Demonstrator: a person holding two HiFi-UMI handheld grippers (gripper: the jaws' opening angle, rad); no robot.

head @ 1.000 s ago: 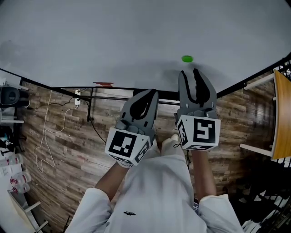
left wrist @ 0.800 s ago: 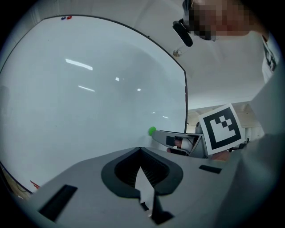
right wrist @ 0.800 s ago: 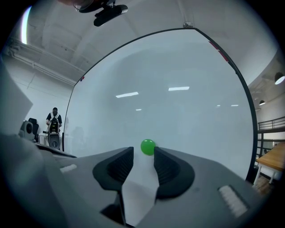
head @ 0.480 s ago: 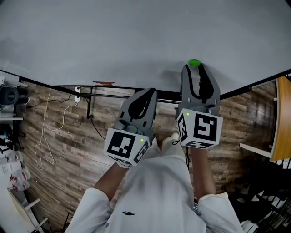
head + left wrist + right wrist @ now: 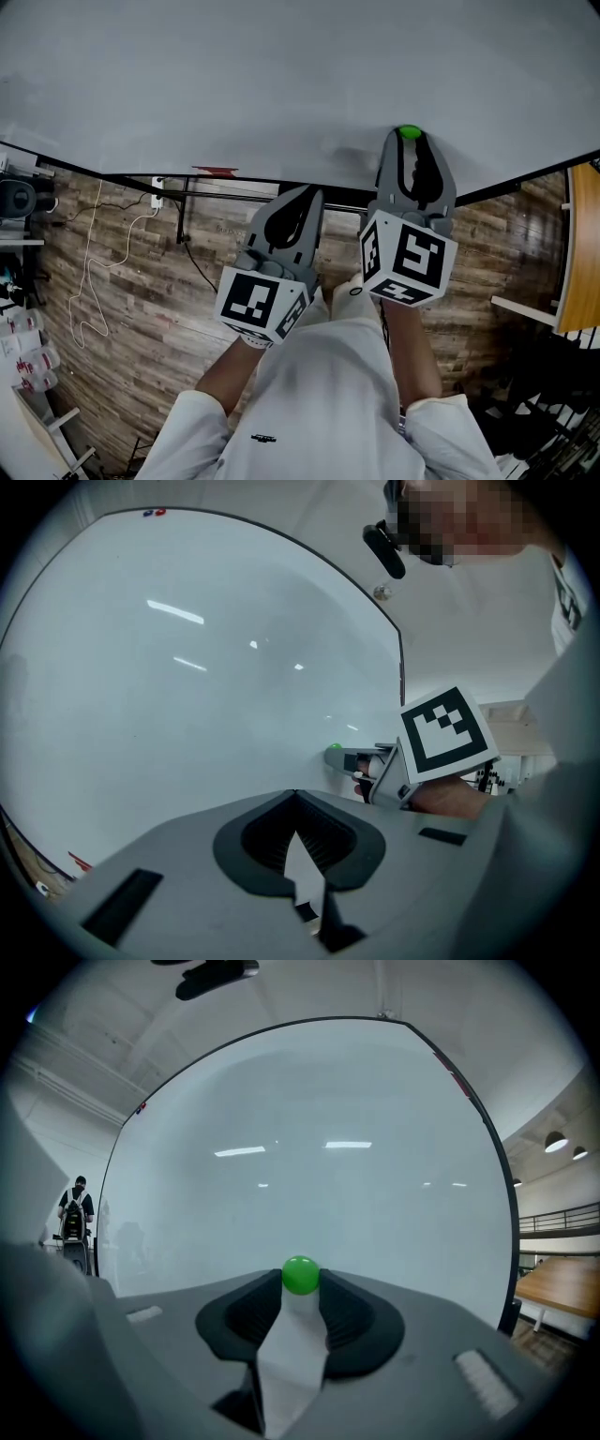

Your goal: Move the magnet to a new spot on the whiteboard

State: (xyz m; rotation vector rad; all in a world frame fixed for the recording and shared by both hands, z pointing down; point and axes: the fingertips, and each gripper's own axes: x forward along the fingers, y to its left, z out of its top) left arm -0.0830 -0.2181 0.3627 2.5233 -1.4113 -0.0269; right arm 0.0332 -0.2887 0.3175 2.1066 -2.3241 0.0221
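Round green magnet [image 5: 300, 1275] on whiteboard [image 5: 309, 1147], seemingly pinched by right gripper's [image 5: 409, 140] closing jaws.

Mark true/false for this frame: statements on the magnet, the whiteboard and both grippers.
1. The green magnet sits between the right gripper's jaw tips. True; the jaws are closing on it.
2. The left gripper holds a marker. False; it is shut and empty.
3. The magnet is on the whiteboard. True.
4. The magnet is red. False; it is green.
5. The left gripper is the one at the magnet. False; it hangs back, apart from it.
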